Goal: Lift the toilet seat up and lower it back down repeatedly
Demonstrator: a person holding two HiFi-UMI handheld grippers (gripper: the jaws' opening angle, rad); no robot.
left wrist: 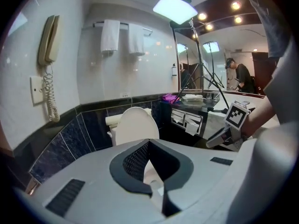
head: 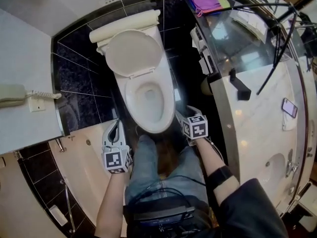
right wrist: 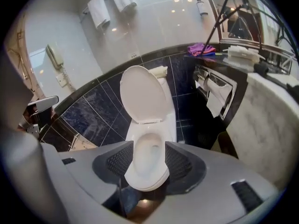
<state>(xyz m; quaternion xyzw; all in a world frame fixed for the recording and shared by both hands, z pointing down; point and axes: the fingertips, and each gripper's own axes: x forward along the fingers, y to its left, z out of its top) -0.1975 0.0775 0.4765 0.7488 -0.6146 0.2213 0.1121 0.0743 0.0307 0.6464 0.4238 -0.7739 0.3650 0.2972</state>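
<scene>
Head view first: toilet seat lying flat on the bowl by the look of it, lid tipped back against the tank. Left gripper low at the bowl's near left, right gripper just beside the near right rim, neither touching porcelain or seat. Judged as the reach before a lift. Best done by coming in at the seat's front edge, getting one pad under the lip and one over it, closing lightly, then swinging up along the hinge's arc rather than pulling straight toward the body. On the way back, better to lower all the way under control than to let go early. Left gripper view next: left gripper closed, pads meeting at the tips with nothing between them, raised lid just above the tips in the picture and some way off. Right gripper visible off to the side, clear of the toilet. Right gripper view last: right gripper spread wide and empty, front of the seat framed in the gap but beyond the pads, no contact. Gap running side to side here, so probably worth rolling the wrist before biting on the thin edge.
</scene>
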